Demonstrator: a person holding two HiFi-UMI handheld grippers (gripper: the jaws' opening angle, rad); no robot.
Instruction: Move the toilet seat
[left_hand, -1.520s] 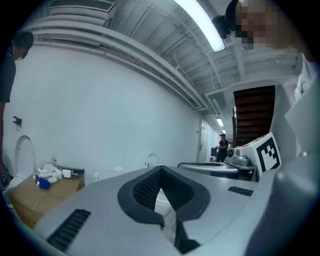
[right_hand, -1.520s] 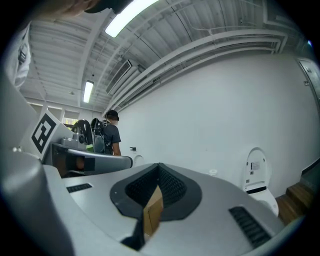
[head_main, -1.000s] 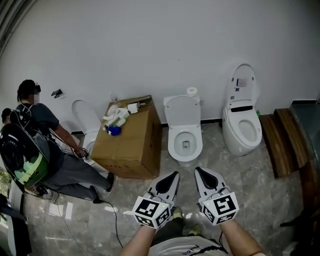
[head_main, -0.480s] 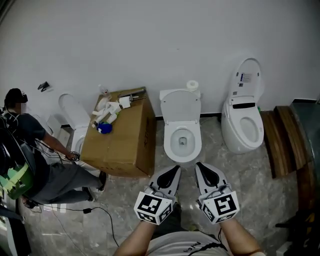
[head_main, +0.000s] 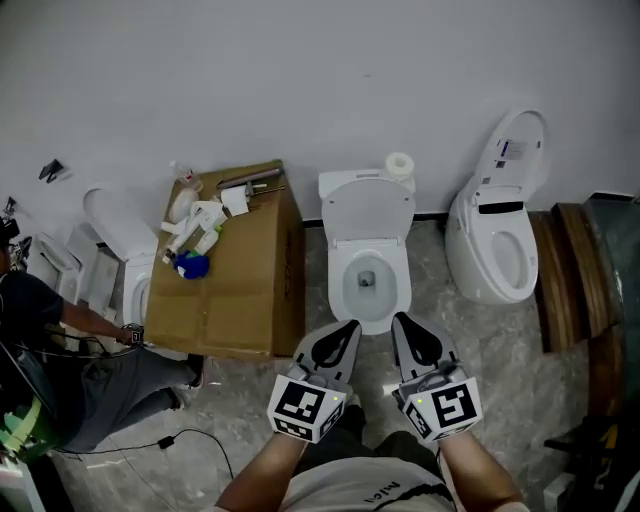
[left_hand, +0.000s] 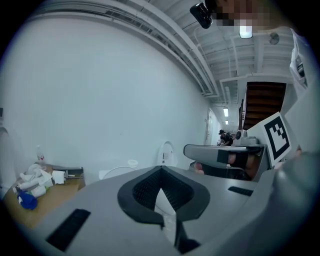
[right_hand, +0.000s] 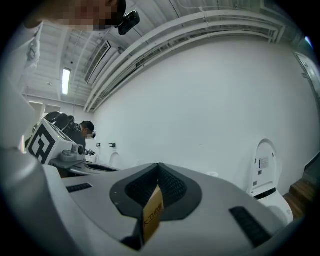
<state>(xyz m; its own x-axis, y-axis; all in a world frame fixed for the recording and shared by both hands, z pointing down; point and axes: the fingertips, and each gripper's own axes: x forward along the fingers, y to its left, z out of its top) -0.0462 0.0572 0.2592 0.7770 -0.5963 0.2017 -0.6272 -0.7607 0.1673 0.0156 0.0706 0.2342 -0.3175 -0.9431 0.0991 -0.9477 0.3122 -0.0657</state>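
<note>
A white toilet stands against the wall straight ahead, bowl open, with its seat and lid raised against the tank. A paper roll sits on the tank. My left gripper and right gripper hover side by side just in front of the bowl's front rim, pointing at it, clear of it. Both are shut with nothing held. In the left gripper view the jaws meet at the tip. The right gripper view shows its jaws likewise closed.
A cardboard box with bottles and rags on top stands left of the toilet. Another toilet with raised lid is at the right, next to a wooden bench. A third toilet and a crouching person are at far left.
The view has swung left and closer: the middle toilet now sits nearer my grippers, and the person at the left has slid mostly out of view. Both grippers stay shut.
</note>
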